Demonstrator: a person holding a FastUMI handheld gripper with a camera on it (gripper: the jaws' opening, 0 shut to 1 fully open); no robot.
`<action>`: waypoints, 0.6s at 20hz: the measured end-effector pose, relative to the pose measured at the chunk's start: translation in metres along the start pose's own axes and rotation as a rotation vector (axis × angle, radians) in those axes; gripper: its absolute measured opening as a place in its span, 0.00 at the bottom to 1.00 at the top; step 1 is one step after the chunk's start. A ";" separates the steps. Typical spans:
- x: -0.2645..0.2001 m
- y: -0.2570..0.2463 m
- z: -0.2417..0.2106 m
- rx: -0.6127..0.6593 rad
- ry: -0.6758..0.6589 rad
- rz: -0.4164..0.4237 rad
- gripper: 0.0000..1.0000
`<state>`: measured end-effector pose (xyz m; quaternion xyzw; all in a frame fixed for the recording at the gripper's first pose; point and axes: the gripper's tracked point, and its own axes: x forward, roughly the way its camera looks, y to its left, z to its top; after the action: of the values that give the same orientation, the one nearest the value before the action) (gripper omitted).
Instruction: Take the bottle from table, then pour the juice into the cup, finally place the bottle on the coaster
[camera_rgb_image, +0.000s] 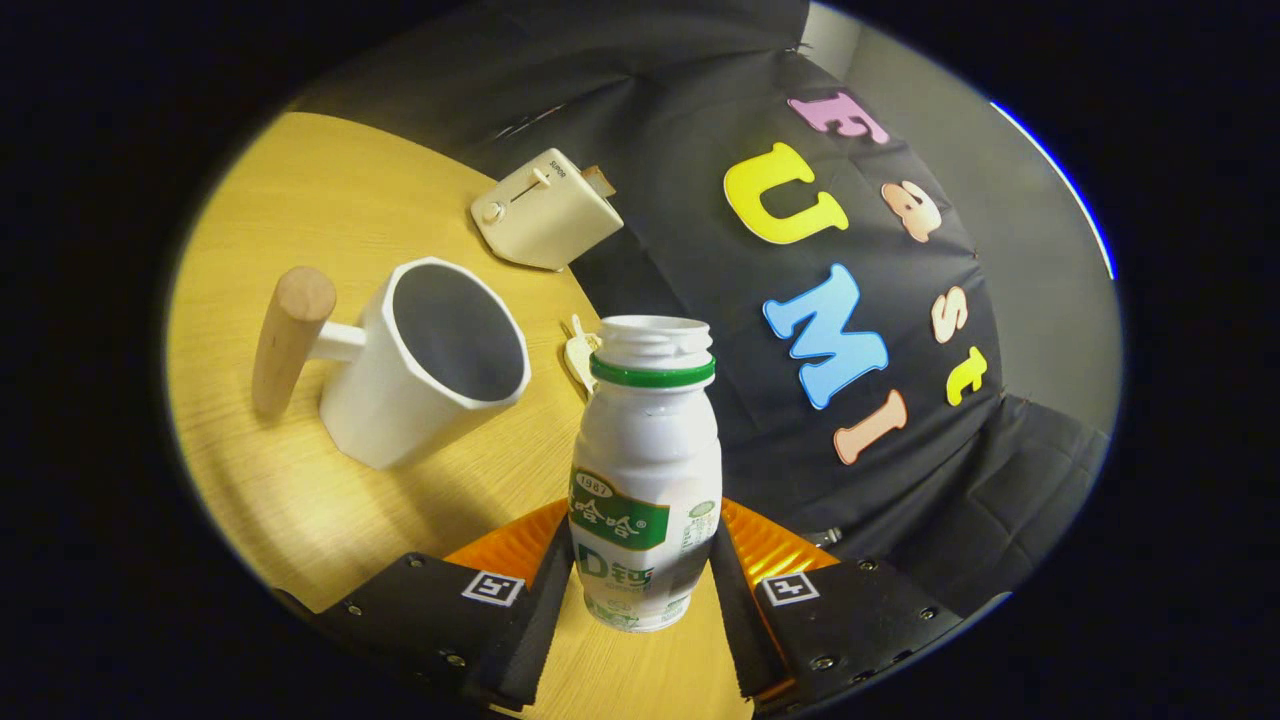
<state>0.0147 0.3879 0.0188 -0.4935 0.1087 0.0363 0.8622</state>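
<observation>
A small white bottle (645, 450) with a green label and a green ring under its uncapped mouth stands between my fingers. My gripper (640, 560) is shut on its lower body, one finger pressing each side. The table looks tilted against the bottle, so the bottle leans toward the cup side. Beyond the fingers, to the left of the bottle, a white angular cup (430, 365) with a wooden handle (288, 335) sits on the wooden table (300, 500); its dark inside looks empty.
A cream toaster (545, 210) stands farther off past the cup, near the table's far edge. A small pale object (578, 352) lies just behind the bottle's neck. The black cloth wall hangs beyond the table on the right.
</observation>
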 end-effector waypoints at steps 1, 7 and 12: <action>0.000 0.000 0.002 -0.014 0.002 -0.005 0.71; -0.001 -0.009 0.010 -0.144 0.018 -0.080 0.71; 0.000 -0.010 0.014 -0.240 0.043 -0.111 0.71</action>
<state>0.0189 0.3948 0.0341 -0.5990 0.0945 -0.0095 0.7951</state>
